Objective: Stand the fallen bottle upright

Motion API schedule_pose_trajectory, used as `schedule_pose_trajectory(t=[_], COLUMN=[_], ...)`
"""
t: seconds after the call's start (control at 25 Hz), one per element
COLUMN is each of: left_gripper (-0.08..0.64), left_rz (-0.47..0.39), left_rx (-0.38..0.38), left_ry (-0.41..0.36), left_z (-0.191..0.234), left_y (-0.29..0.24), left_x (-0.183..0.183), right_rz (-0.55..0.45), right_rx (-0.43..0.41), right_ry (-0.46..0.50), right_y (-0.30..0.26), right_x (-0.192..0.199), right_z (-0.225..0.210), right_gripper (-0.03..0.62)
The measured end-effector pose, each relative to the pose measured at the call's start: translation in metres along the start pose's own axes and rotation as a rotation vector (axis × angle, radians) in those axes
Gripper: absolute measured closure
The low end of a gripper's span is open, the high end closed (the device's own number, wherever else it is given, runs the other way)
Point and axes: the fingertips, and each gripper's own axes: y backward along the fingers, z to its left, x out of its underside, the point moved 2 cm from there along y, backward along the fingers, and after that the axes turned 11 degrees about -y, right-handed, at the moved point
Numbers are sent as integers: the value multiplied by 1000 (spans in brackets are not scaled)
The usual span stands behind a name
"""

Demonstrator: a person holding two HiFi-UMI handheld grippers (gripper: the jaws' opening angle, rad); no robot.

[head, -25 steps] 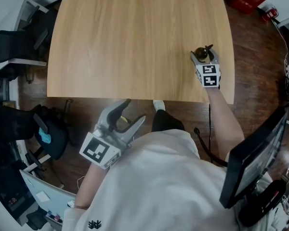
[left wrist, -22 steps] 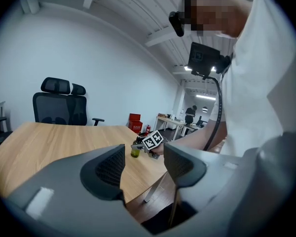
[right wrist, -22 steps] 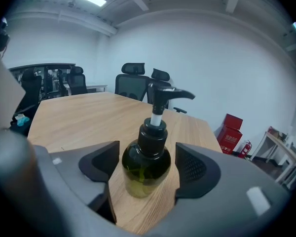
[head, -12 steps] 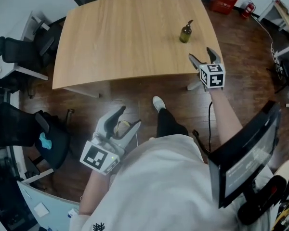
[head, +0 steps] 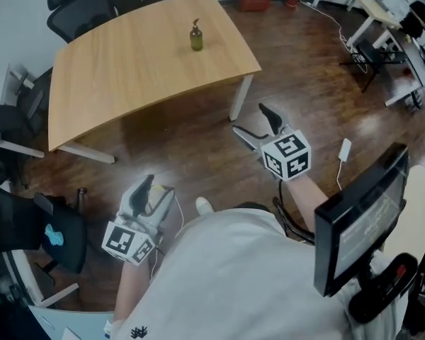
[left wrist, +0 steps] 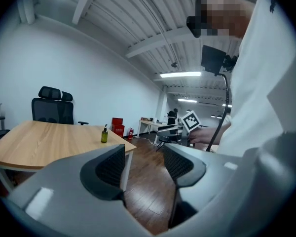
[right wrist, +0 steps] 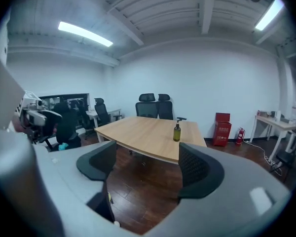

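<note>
Both grippers (head: 154, 193) (head: 251, 120) farther from upright bottle (head: 196, 36)

wooden table (head: 120, 62), bottle (head: 196, 36) upright on it

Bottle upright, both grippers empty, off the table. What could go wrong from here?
1. The bottle is tall, narrow, pump-topped and stands toward a side edge of the table; a knock there might topple it.
2. Left gripper and right gripper are open, well clear of it; nothing would catch it.
</note>
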Motion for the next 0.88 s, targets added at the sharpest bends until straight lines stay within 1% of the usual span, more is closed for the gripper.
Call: schedule_pose_trajectory(t=[0.12, 0.24, 0.36, 0.44, 0.64, 0.76, 0.88], left_gripper=[316, 316, 316, 316, 316, 316, 316], left_rz=[-5, -33, -57, -62, -26, -15, -7], left_rx=[15, 34, 63, 60, 62, 70, 89], left_ry=[-24, -57, -64, -76, -60, -43, -47], left_z=[-22, -54, -88, -112, -160, -188, -211], left_y=[-6, -21, -39, -37, -29, -30, -32], left_x=[-3, -10, -15, -16, -7, -6, -7], right_rz=[-29, -42, -43, -23, 0, -9, -28], right_rx=[-63, -102, -103, -116, -122, -120, -122], right_ry=[12, 39, 32, 24, 28, 23, 17], right_y=[43, 91, 133, 158, 220, 247, 265], right_x=[1, 13, 29, 42, 68, 76, 79], right_z=[25, 35, 32, 32, 27, 19, 17], right_gripper=[192, 190, 190, 184, 183, 183, 183])
